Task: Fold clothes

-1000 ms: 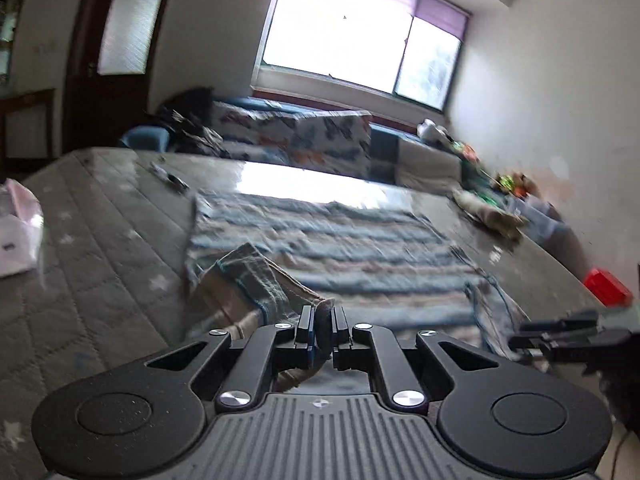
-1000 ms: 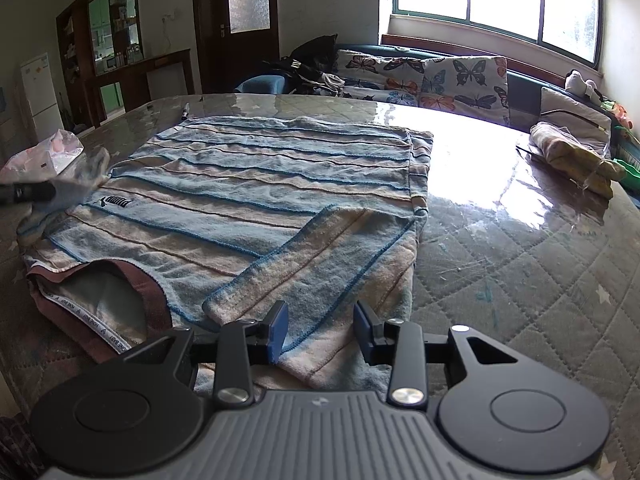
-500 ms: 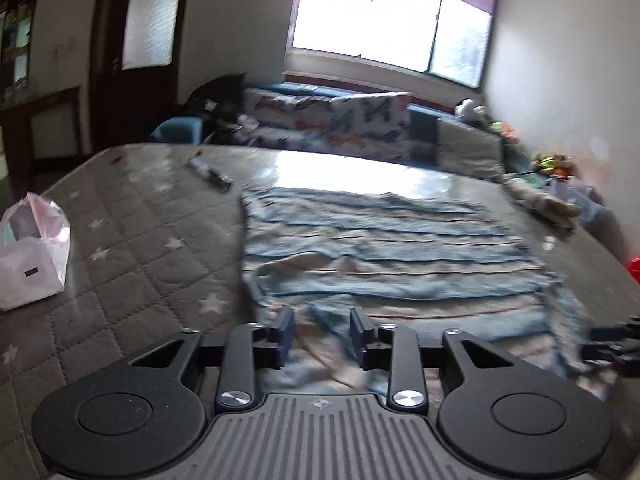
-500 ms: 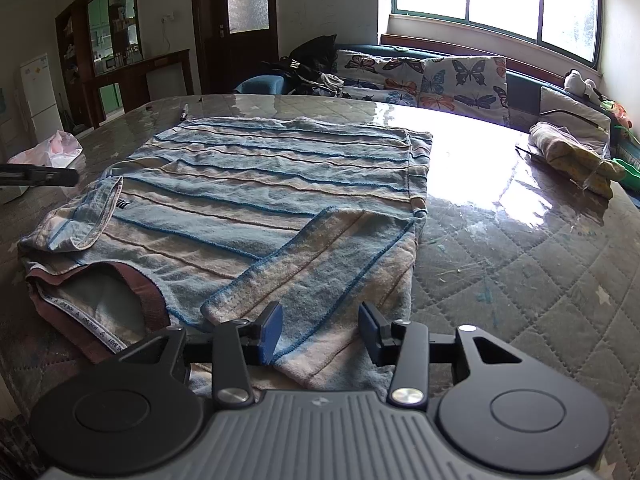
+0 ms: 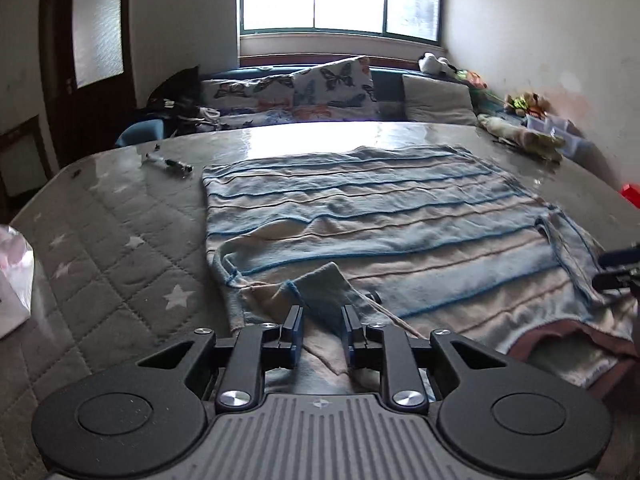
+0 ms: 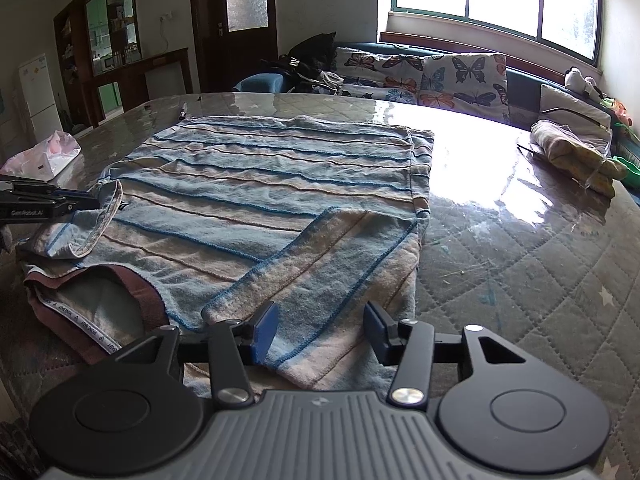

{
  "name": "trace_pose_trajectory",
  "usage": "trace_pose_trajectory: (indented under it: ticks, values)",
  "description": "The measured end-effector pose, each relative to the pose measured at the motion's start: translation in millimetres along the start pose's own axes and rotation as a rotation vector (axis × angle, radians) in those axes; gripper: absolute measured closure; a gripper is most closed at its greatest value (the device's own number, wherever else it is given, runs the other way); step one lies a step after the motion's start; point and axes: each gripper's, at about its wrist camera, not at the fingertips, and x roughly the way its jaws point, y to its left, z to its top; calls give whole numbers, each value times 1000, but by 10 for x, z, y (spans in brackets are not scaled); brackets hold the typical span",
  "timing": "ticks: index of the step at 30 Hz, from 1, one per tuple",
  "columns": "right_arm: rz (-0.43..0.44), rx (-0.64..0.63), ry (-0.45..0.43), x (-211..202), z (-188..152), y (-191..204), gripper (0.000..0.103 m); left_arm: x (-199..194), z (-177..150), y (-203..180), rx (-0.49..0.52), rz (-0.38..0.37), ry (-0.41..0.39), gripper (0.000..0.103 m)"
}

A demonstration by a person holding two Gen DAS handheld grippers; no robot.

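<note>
Blue-and-beige striped knit sweater (image 6: 280, 184) flat on grey quilted counter (image 6: 520, 260) | left tool (image 5: 322, 326) apart over its folded sleeve, gripping nothing | right tool (image 6: 320, 332) opening over other sleeve

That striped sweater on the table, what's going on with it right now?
A person with two handheld grippers is folding the striped sweater, which lies flat on the quilted table. Both sleeves are folded in over the body. The right gripper hangs over the right sleeve, its jaws opening with nothing pinched. The left gripper hovers with open jaws around the left sleeve's cuff.
</note>
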Motion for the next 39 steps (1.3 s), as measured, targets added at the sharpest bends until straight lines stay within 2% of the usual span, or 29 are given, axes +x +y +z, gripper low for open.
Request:
trace_pose_trajectory:
  ticks: [6,10,15,21,29,33,35,36,39]
  values:
    - [-1,-1,-3,-14,-3,8,54,-160,-95,-119,74,15,-7,81]
    - [-1,-3,-4,-17,-8,6,54,-324,-159,-182,104,-7,-25,79]
    - [1,-4,-9,-36,-9,19,54,-339,-290,-307,153,-12,2,77]
    - [-2,-2,-8,-62,-16,7,54,-497,-237,-401,161,-79,-34,75]
    - [-1,-2,-7,-56,-19,12,53,-372,-277,-515,175,-126,5,74]
    - [-2,2,-6,-18,-19,5,53,-328,-279,-492,149,-138,18,73]
    - [-2,3,-7,-24,-20,0,53,-327,-268,-471,125,-148,17,76]
    - [-2,4,-7,-22,-20,2,53,-328,-265,-463,116,-152,14,85]
    - [-2,5,-8,-21,-27,-1,53,-358,-278,-494,117,-165,-7,97]
